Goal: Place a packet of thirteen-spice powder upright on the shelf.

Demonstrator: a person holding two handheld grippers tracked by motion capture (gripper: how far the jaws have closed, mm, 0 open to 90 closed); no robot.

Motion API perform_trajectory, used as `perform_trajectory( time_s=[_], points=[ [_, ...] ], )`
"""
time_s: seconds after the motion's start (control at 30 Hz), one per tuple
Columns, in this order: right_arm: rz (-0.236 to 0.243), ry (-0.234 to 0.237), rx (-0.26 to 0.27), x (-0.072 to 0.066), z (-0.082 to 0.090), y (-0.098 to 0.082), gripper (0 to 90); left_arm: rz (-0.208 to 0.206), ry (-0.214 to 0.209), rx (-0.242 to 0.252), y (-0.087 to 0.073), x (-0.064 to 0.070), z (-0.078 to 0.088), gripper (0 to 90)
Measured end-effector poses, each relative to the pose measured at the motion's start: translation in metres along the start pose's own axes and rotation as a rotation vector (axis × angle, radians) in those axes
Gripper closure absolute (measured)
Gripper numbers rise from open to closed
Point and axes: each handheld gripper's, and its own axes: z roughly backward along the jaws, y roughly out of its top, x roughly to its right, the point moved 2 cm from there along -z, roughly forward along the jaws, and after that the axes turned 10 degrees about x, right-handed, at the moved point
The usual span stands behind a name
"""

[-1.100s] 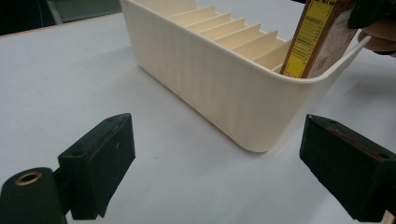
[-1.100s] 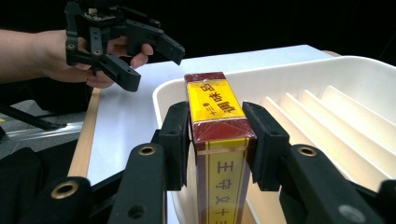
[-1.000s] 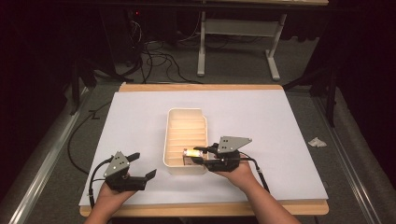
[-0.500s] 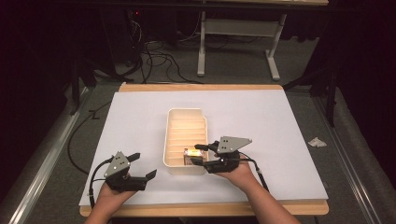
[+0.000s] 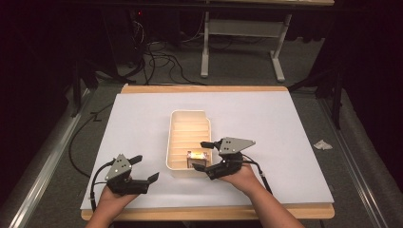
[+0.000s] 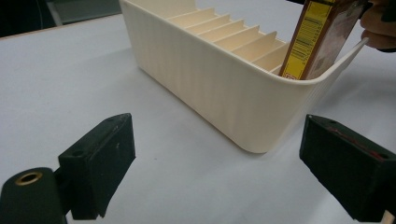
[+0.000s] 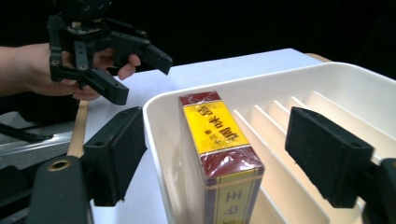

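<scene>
Right gripper (image 5: 203, 155) jaws just opening, clear of box (image 7: 217, 154) standing between them in tray (image 5: 177, 124); left gripper (image 5: 145, 169) open, off beside the tray

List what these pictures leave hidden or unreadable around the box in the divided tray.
- Bottom of the box: right gripper view, cut off by the lower edge; left gripper view, hidden behind the tray wall.
- Top of the box: left gripper view, cut off by the upper edge.
- Box print: high view, too small to read.
- Right gripper, jaws just opened: whether a pad touches the box, high view too small to tell.
</scene>
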Motion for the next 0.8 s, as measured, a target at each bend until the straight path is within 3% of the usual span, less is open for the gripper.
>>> perform_trajectory(
  time_s=[0.3,0.33,0.53,0.8],
  points=[
    [-0.024,-0.054,0.035,0.002,0.009,0.010,14.4,0.001,-0.003,-0.004,-0.001,0.000,-0.001,11.2],
    [-0.021,-0.084,0.040,0.002,0.014,0.014,14.4,-0.001,-0.002,-0.005,-0.001,0.000,-0.001,11.2],
    [-0.001,-0.161,0.064,0.007,0.031,0.025,14.8,-0.001,-0.005,-0.008,-0.002,0.002,-0.001,11.2],
    [0.025,-0.258,0.061,0.020,0.061,0.028,14.7,0.003,-0.007,-0.001,0.000,0.002,0.000,11.2]
  ],
)
